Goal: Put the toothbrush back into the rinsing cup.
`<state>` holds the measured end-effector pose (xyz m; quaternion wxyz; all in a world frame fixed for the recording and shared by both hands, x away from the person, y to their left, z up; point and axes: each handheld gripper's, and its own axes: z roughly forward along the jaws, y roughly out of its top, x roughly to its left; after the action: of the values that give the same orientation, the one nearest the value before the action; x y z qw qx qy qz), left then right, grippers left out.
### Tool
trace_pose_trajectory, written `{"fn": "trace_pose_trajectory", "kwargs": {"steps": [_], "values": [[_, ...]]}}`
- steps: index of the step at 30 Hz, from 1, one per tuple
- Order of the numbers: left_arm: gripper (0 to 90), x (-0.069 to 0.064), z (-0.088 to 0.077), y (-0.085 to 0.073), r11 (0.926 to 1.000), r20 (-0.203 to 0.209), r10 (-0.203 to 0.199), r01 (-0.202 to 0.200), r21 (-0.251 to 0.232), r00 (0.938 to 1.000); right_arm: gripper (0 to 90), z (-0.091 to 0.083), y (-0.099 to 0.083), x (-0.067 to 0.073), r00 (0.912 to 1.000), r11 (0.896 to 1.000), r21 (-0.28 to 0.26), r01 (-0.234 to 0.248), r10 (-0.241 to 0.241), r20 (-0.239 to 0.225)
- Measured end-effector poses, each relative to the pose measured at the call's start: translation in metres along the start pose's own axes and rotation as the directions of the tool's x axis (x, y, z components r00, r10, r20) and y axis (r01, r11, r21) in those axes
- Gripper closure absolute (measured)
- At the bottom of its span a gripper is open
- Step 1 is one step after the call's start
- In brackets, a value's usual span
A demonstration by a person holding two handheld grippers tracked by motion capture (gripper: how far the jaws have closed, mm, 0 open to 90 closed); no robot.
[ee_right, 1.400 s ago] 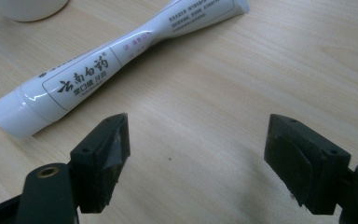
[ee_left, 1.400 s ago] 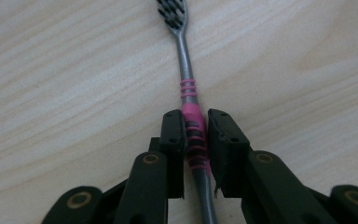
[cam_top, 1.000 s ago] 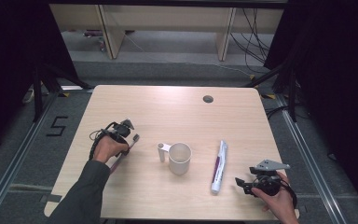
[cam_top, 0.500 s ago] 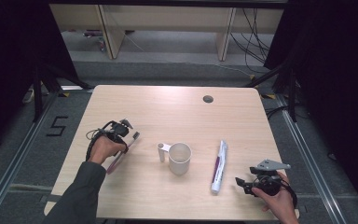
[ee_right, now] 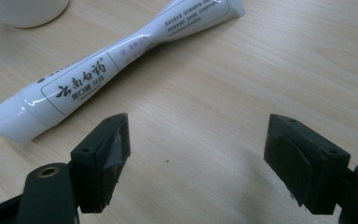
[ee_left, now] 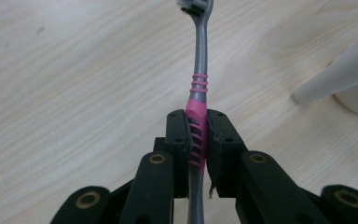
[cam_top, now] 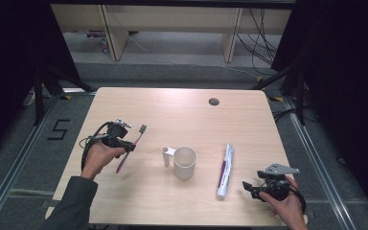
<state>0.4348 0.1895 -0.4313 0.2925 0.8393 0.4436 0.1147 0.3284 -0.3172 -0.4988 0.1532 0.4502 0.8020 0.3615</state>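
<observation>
The left gripper (cam_top: 124, 143) sits over the table's (cam_top: 172, 110) left part, its jaws closed tight on the pink grip of a toothbrush (cam_top: 130, 148); in the left gripper view the toothbrush (ee_left: 198, 116) runs straight up between the jaws, bristle head at the top edge, with bare wood on its left and the mug's handle at the right; the left hand (cam_top: 98, 158) lies just inside the left edge. The mug (cam_top: 184, 163) stands upright near the middle, handle toward the left gripper, apart from it; the tube (cam_top: 225, 170) lies flat to the mug's right, cap toward the near edge. The right gripper (cam_top: 249, 187) rests near the near right corner, jaws wide apart and holding nothing; in its own view the tube (ee_right: 121, 60) lies just beyond the jaws; the far half of the table is bare except a small hole (cam_top: 214, 101).
</observation>
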Motion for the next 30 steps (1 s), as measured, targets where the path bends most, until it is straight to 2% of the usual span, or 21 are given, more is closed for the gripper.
{"fn": "trace_pose_trajectory", "kwargs": {"steps": [4, 5, 6, 7, 9, 12, 13, 16, 17, 18, 19, 20, 21, 23, 24, 25, 26, 27, 28, 29, 30], "values": [[79.6, -0.008, -0.008, -0.003, 0.9920, 0.004, -0.020, 0.020, -0.125, 0.9998, 23.2, 0.000, 0.000, -0.001, 1.0000, 1.000, -0.005, 0.004, -0.004, 0.001], [79.6, -0.009, -0.010, -0.004, 0.9908, 0.004, -0.004, 0.004, -0.135, 1.0000, 23.2, 0.000, 0.000, -0.001, 1.0000, 1.000, -0.004, 0.003, -0.003, 0.002], [79.6, -0.009, -0.010, -0.004, 0.9908, 0.004, -0.004, 0.004, -0.135, 1.0000, 23.2, 0.000, 0.000, -0.001, 1.0000, 1.000, -0.002, 0.000, 0.000, 0.001], [79.6, -0.013, -0.013, -0.006, 0.9847, 0.019, -0.005, 0.008, -0.174, 0.9998, 23.2, 0.000, 0.000, 0.000, 1.0000, 1.000, -0.001, -0.001, 0.001, 0.002], [79.6, -0.016, -0.015, -0.007, 0.9786, 0.028, -0.007, 0.013, -0.206, 0.9996, 23.2, 0.000, 0.000, 0.000, 1.0000, 1.000, -0.002, 0.000, 0.000, -0.009], [79.6, -0.021, -0.016, -0.010, 0.9625, 0.050, -0.030, 0.042, -0.268, 0.9983, 23.2, 0.000, 0.000, 0.000, 1.0000, 1.000, -0.004, 0.000, 0.000, -0.005], [79.6, -0.022, -0.016, -0.011, 0.9578, 0.052, -0.031, 0.044, -0.284, 0.9982, 23.2, 0.000, 0.000, 0.000, 0.9998, 1.000, 0.000, -0.007, 0.007, -0.016], [79.5, -0.025, -0.017, -0.014, 0.9470, 0.046, -0.031, 0.044, -0.318, 0.9985, 23.2, 0.000, 0.000, -0.001, 0.9999, 1.000, -0.010, 0.004, -0.005, -0.010], [79.5, -0.026, -0.017, -0.015, 0.9384, 0.054, -0.043, 0.059, -0.340, 0.9976, 23.2, 0.000, 0.000, 0.000, 0.9999, 1.000, 0.000, -0.006, 0.006, -0.016], [79.6, -0.026, -0.017, -0.015, 0.9384, 0.054, -0.043, 0.059, -0.340, 0.9976, 23.2, 0.000, 0.000, 0.000, 0.9999, 1.000, 0.000, -0.006, 0.006, -0.016], [79.6, -0.027, -0.017, -0.016, 0.9304, 0.057, -0.051, 0.068, -0.360, 0.9971, 23.2, 0.000, 0.000, 0.000, 1.0000, 1.000, -0.006, 0.005, -0.005, -0.003], [79.6, -0.028, -0.017, -0.017, 0.9266, 0.051, -0.059, 0.074, -0.369, 0.9969, 23.2, 0.000, 0.000, 0.000, 0.9999, 1.000, -0.003, 0.002, -0.002, -0.014], [79.6, -0.029, -0.017, -0.017, 0.9215, 0.062, -0.063, 0.082, -0.380, 0.9961, 23.2, 0.000, 0.000, 0.000, 0.9999, 1.000, -0.004, 0.002, -0.002, -0.013], [79.5, -0.030, -0.017, -0.018, 0.9162, 0.058, -0.063, 0.081, -0.393, 0.9963, 23.2, 0.000, 0.000, -0.001, 0.9999, 1.000, -0.006, 0.001, -0.001, -0.015], [79.5, -0.030, -0.017, -0.018, 0.9162, 0.058, -0.063, 0.081, -0.393, 0.9963, 23.2, 0.000, 0.000, -0.001, 0.9999, 1.000, -0.006, 0.001, -0.001, -0.015], [79.5, -0.031, -0.017, -0.019, 0.9073, 0.062, -0.066, 0.086, -0.412, 0.9959, 23.2, 0.000, 0.000, -0.001, 0.9999, 1.000, -0.010, 0.006, -0.006, -0.009], [79.5, -0.031, -0.017, -0.019, 0.9073, 0.062, -0.066, 0.086, -0.412, 0.9959, 23.2, -0.001, 0.000, -0.001, 0.9999, 1.000, -0.007, 0.006, -0.006, -0.009], [79.5, -0.033, -0.018, -0.019, 0.8941, 0.075, -0.074, 0.099, -0.437, 0.9945, 23.2, -0.002, 0.000, 0.001, 0.9997, 1.000, 0.001, -0.025, 0.025, -0.007], [79.5, -0.034, -0.019, -0.019, 0.8866, 0.075, -0.078, 0.104, -0.451, 0.9941, 23.2, -0.001, 0.000, 0.001, 0.9998, 1.000, 0.000, -0.017, 0.017, -0.003], [79.5, -0.034, -0.019, -0.019, 0.8866, 0.075, -0.078, 0.104, -0.451, 0.9941, 23.2, -0.001, 0.000, -0.001, 1.0000, 1.000, -0.005, 0.003, -0.003, -0.006], [79.5, -0.037, -0.020, -0.018, 0.8780, 0.079, -0.074, 0.103, -0.468, 0.9941, 23.2, -0.001, 0.000, -0.002, 1.0000, 1.000, -0.005, 0.003, -0.003, -0.007]]}}
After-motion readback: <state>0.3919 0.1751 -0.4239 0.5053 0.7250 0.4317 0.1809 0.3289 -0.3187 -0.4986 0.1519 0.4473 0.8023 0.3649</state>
